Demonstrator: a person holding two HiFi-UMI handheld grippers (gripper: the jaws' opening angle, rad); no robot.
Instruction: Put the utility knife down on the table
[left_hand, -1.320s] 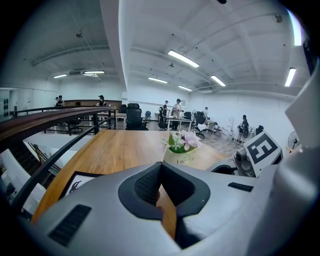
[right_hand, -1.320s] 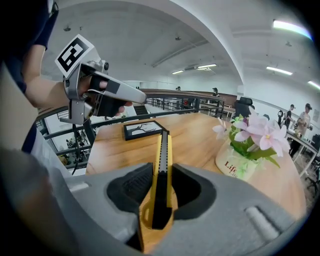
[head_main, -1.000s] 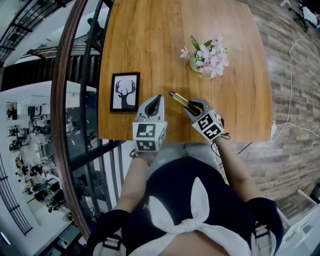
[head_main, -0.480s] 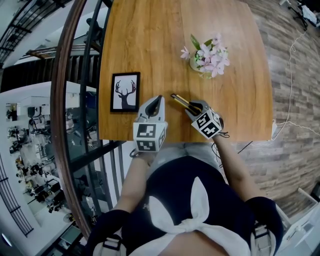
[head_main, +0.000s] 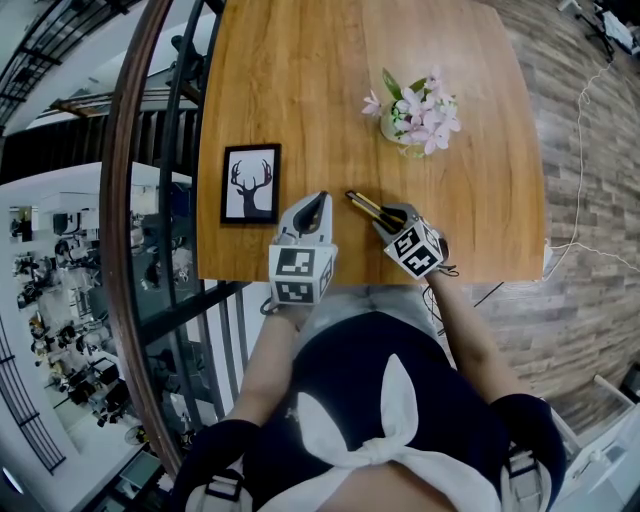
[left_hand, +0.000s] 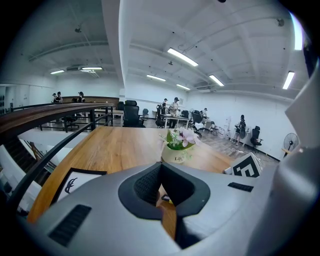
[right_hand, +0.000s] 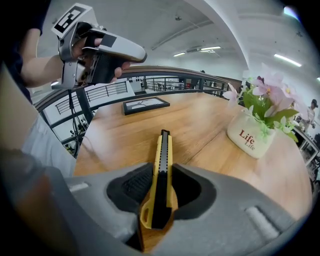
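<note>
A yellow and black utility knife (head_main: 368, 207) is clamped in my right gripper (head_main: 392, 218), which is shut on its handle end. The knife (right_hand: 162, 165) sticks out forward between the pads, low over the wooden table (head_main: 300, 80), with its tip toward the table's middle. Whether the tip touches the wood I cannot tell. My left gripper (head_main: 316, 200) hovers just left of it near the table's front edge, jaws shut with nothing in them. It also shows in the right gripper view, as the left gripper (right_hand: 141, 52) held by a hand.
A white pot of pink flowers (head_main: 415, 120) stands behind and to the right of the knife. A black-framed deer picture (head_main: 249, 183) lies by the table's left edge. A curved railing (head_main: 150, 200) runs along the left, with a drop beyond it.
My right gripper has sunk a little toward the table with the knife in it. The left gripper has stayed where it was.
</note>
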